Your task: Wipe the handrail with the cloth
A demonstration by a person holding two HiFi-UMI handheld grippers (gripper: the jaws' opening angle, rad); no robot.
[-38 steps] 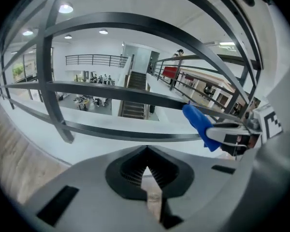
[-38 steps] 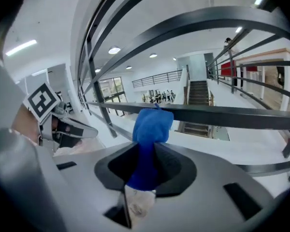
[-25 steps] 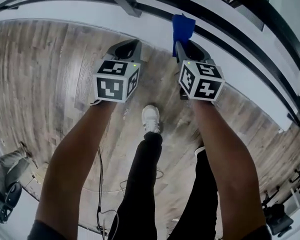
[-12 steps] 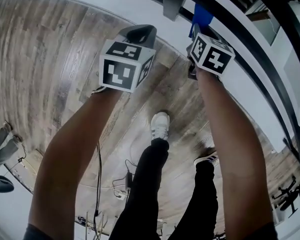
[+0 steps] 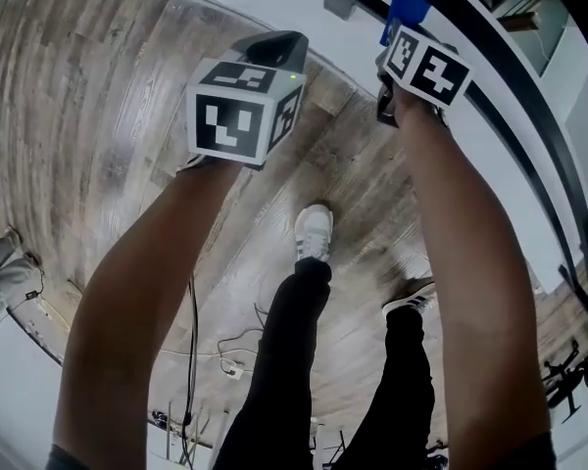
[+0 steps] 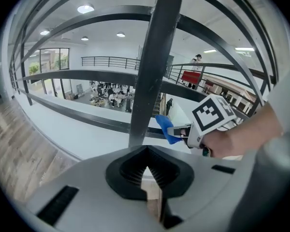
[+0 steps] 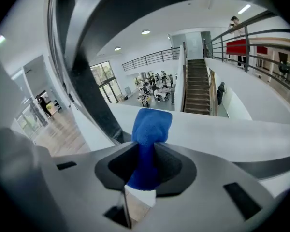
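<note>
Cloth (image 7: 150, 129), blue, pinched in right claw (image 7: 141, 170), tuft standing past the tips. Left claw (image 6: 147, 178) pressed together, nothing in it, facing a dark post (image 6: 154, 57). Cloth near handrail (image 6: 87, 19); contact not confirmed from any view. For a good wipe: press tuft flat on the bar, hold pinch firm, drag along in one steady pass, left claw clear of post.

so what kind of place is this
Probably an upper-floor balcony in a large open building: a dark metal railing, wood plank floor, and beyond them a staircase and people gathered below.
</note>
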